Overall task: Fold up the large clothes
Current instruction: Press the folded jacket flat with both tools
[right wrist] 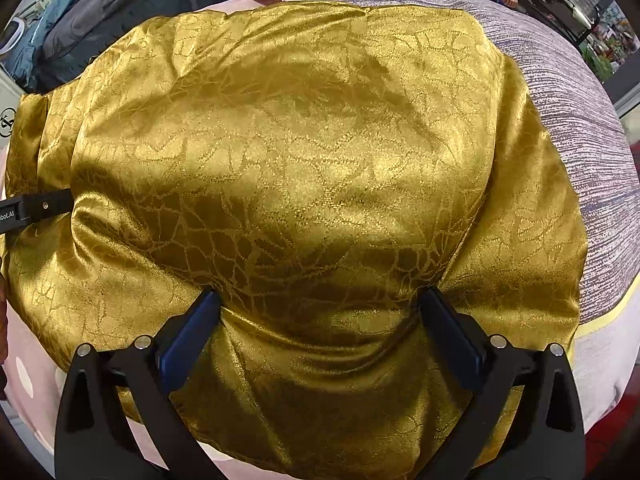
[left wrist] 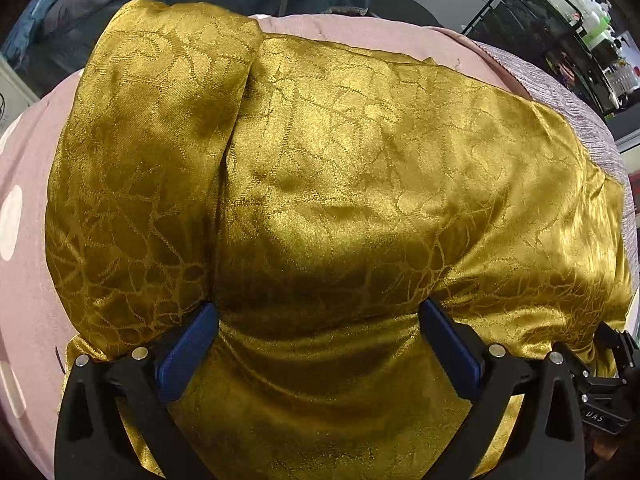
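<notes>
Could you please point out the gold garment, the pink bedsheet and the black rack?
gold garment [right wrist: 288, 152]: right wrist view, its smooth middle.
pink bedsheet [left wrist: 24, 152]: left wrist view, bare patch at left.
black rack [left wrist: 532, 24]: left wrist view, upper frame.

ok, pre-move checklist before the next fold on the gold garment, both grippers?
1. Left gripper jaws wide apart, gold satin garment bulging between them, nothing pinched: ok.
2. Right gripper jaws at full width, cloth between the pads but not clamped: ok.
3. Garment all on the pink bedding, no edge hanging off: cannot tell, the near edge is hidden under the grippers.
4. Left-hand flap folded over the body: ok.
5. Top layer smooth: not ok, creases run across the middle.
6. Grippers clear of each other: ok, left gripper's body sits at the cloth's left edge.
</notes>
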`<state>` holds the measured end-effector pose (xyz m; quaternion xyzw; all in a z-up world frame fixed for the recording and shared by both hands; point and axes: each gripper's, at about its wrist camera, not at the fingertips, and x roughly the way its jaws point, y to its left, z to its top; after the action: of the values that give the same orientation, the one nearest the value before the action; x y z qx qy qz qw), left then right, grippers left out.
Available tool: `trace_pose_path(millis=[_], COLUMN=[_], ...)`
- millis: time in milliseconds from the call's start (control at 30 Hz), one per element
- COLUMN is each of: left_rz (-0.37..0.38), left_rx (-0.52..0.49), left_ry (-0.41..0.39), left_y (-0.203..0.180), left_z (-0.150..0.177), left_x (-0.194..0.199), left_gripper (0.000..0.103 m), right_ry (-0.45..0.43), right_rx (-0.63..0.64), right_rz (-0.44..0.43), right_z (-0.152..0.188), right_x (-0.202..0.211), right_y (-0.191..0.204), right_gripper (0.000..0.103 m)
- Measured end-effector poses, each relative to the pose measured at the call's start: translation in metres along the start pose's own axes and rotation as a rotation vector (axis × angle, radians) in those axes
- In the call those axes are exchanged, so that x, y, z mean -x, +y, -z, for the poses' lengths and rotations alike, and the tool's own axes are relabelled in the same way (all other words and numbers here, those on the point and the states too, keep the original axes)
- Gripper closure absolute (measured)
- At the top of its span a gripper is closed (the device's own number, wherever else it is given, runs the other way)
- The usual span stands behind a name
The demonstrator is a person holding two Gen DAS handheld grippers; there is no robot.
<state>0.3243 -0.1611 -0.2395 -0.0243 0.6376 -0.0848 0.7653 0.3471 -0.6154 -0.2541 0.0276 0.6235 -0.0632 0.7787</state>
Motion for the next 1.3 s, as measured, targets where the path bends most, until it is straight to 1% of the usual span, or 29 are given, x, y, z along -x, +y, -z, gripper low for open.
trace_pose_path(millis=[67, 267, 300, 367, 467, 600, 733, 833, 933, 1067, 1133, 1200, 1267, 1300], left_rz=[-0.003, 0.005, 0.005, 0.002, -0.005, -0.023, -0.047, -0.07, -0.084, -0.079, -0.077, -0.075, -0.069, -0.065], left_rx=[-0.007, -0.014, -0.019, -0.025, -0.022, -0.007, 0.008, -0.011, -0.032, -0.015, 0.001, 0.017, 0.036, 0.048], left_ry=[-0.005, 0.023, 0.02, 0.006, -0.012, -0.03, -0.056, -0.071, -0.084, -0.087, -0.085, -0.078, -0.073, -0.068], left_y=[-0.003, -0.006, -0.006, -0.008, -0.011, -0.012, -0.017, -0.022, -0.027, -0.023, -0.021, -0.017, -0.011, -0.008], left_z=[0.002, -0.002, -0.008, -0.01, -0.002, 0.003, 0.018, 0.032, 0.047, 0.063, 0.07, 0.077, 0.085, 0.089], left_x=[0.001, -0.001, -0.003, -0.002, 0.004, 0.019, 0.035, 0.043, 0.052, 0.06, 0.066, 0.071, 0.075, 0.077], left_gripper=[0.005, 0.005, 0.005, 0.005, 0.005, 0.005, 0.006, 0.006, 0.006, 0.006, 0.006, 0.006, 0.006, 0.006], right_ry=[0.006, 0.006, 0.004, 0.001, -0.004, -0.008, 0.019, 0.026, 0.01, -0.036, -0.048, -0.058, -0.051, -0.031], right_rx=[0.0, 0.008, 0.009, 0.009, 0.009, 0.013, 0.017, -0.008, -0.018, -0.02, -0.027, -0.052, -0.104, -0.129], right_rz=[-0.002, -0.01, -0.01, -0.009, -0.011, -0.035, -0.059, -0.081, -0.102, -0.141, -0.172, -0.22, -0.333, -0.412], right_z=[0.004, 0.008, 0.009, 0.008, 0.007, 0.01, 0.011, 0.012, 0.014, 0.026, 0.031, 0.038, 0.046, 0.051], right_x=[0.001, 0.005, 0.005, 0.005, 0.007, 0.019, 0.031, 0.045, 0.061, 0.086, 0.095, 0.102, 0.108, 0.108], right_y=[0.002, 0.003, 0.003, 0.001, 0.002, -0.001, -0.006, -0.013, -0.018, -0.028, -0.034, -0.042, -0.056, -0.06], right_gripper=[0.004, 0.004, 0.004, 0.004, 0.004, 0.004, 0.004, 0.005, 0.005, 0.005, 0.005, 0.005, 0.005, 0.005])
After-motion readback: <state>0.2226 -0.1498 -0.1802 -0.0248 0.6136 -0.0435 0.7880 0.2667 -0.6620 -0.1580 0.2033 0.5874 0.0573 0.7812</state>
